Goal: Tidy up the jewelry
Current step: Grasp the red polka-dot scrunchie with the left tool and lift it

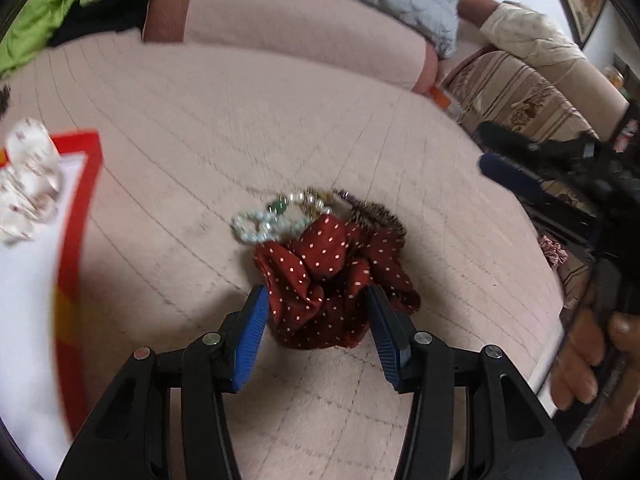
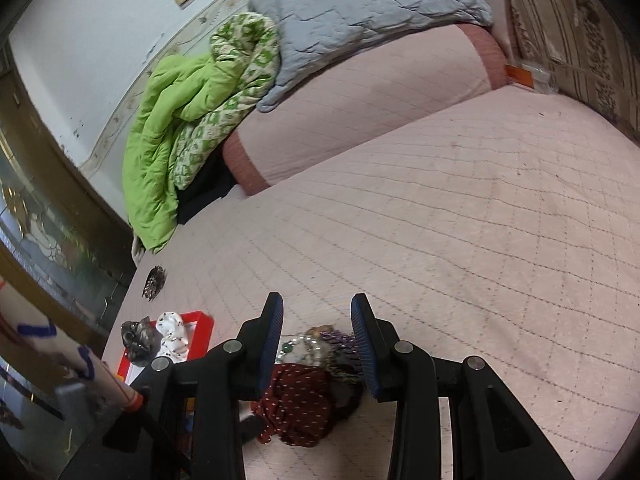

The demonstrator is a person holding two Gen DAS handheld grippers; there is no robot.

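My left gripper [image 1: 318, 312] is angled down at the red polka-dot scrunchie [image 1: 332, 280], jaws parted to a middling width with the cloth bulging up between the blue pads [image 1: 250, 332]. I judge this the pick-up step, and the pads do not look pressed in yet, though the blur makes that hard to swear to. To do it well I want to settle lower so both pads bracket the thick fold rather than a loose frill, then close squarely. I should also keep clear of the pearl bracelet [image 1: 264, 224] and the beaded pieces [image 1: 360, 208] tangled just beyond it, or I will drag them along.

The heap lies on the pink quilted bedspread [image 1: 224, 120], well in from its far edge. The red-rimmed tray [image 1: 86, 184] sits toward the left edge, with a white floral scrunchie [image 1: 28, 176] on it.

My right gripper [image 2: 318, 344] hangs above the same heap, tilted down, jaws narrowly apart and empty. My hand [image 1: 580, 360] grips its handle at the right edge of the left view.
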